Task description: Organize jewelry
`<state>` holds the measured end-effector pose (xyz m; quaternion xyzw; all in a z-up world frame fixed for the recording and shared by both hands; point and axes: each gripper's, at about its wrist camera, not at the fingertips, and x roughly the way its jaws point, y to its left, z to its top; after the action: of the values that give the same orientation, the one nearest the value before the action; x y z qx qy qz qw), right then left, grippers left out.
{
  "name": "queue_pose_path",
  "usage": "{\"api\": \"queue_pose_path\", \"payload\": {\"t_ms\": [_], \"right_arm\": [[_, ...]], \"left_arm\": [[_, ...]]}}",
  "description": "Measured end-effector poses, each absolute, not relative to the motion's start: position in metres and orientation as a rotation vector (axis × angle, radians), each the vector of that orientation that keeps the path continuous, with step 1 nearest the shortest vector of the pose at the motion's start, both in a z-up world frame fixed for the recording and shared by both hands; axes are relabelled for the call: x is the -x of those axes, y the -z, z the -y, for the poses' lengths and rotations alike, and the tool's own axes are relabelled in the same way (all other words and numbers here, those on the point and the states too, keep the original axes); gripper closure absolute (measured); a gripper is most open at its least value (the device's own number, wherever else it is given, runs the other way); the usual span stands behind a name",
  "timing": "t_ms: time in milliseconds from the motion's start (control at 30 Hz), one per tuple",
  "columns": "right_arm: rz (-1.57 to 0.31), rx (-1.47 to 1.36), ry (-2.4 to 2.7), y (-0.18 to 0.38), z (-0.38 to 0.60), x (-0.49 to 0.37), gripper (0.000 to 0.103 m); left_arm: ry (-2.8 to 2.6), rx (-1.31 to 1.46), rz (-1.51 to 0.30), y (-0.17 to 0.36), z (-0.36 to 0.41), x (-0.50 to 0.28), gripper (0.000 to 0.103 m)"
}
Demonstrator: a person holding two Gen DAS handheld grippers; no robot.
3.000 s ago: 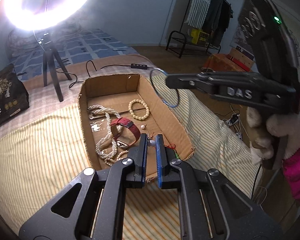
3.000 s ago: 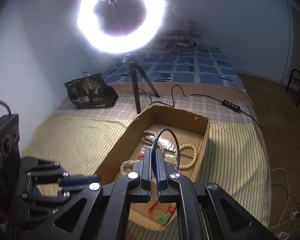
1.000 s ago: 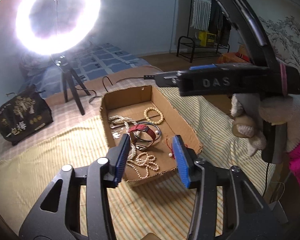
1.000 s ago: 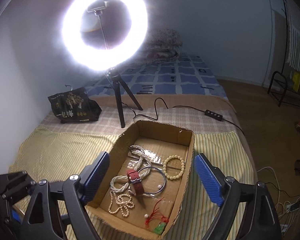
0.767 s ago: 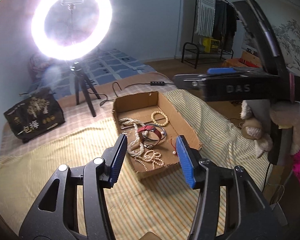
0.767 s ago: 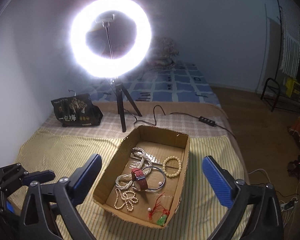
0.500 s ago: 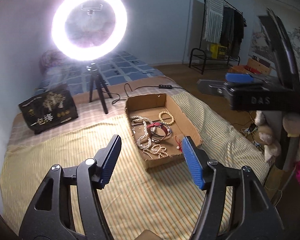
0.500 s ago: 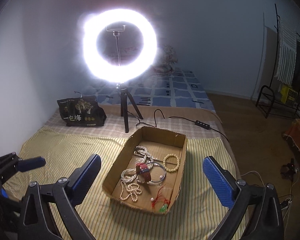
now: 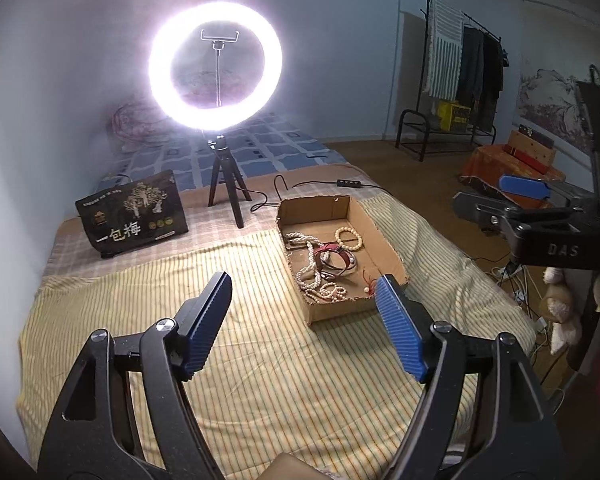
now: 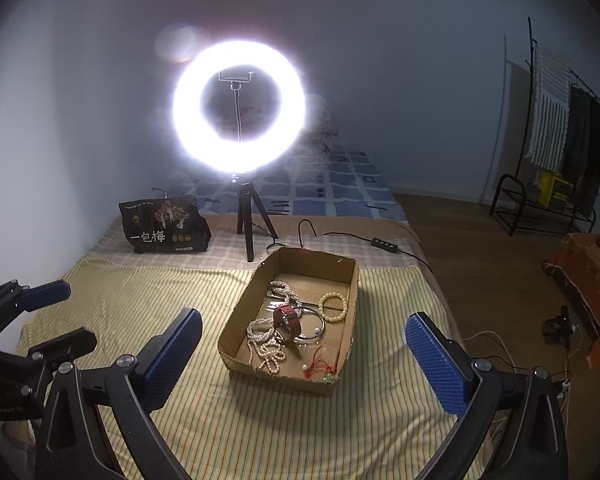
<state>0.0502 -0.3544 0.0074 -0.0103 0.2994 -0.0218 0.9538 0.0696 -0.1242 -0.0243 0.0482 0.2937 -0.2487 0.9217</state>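
Observation:
A shallow cardboard box (image 9: 392, 258) (image 10: 236, 330) sits on the striped bedspread. It holds pearl necklaces (image 9: 312, 276) (image 10: 266, 340), a red-strap watch (image 10: 288, 318), a metal bangle (image 10: 312, 330), a cream bead bracelet (image 9: 349, 238) (image 10: 333, 307) and a red cord charm (image 10: 320, 364). My left gripper (image 9: 304, 316) is open and empty, pulled back above the bedspread, short of the box. My right gripper (image 10: 300, 356) is open and empty, also well back from the box. The right gripper also shows at the right edge of the left wrist view (image 9: 524, 200).
A lit ring light on a small tripod (image 10: 240, 108) stands behind the box, with its cable and switch (image 10: 384, 245) to the right. A black printed bag (image 10: 164, 230) lies at the back left. The bed edge is at the right, with floor, a clothes rack (image 10: 556, 152) and cables beyond.
Both grippers have opened and let go: the bangle and a small pearl piece now lie in the box. Both grippers have drawn back and up from the box.

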Motion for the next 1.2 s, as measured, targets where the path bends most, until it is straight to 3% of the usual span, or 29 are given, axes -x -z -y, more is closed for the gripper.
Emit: {"api": "queue_pose_path", "payload": {"t_ms": [1200], "right_arm": [[-0.591, 0.016, 0.091, -0.002, 0.356, -0.023, 0.000]], "left_arm": [[0.419, -0.093, -0.627, 0.017, 0.117, -0.057, 0.022]]}}
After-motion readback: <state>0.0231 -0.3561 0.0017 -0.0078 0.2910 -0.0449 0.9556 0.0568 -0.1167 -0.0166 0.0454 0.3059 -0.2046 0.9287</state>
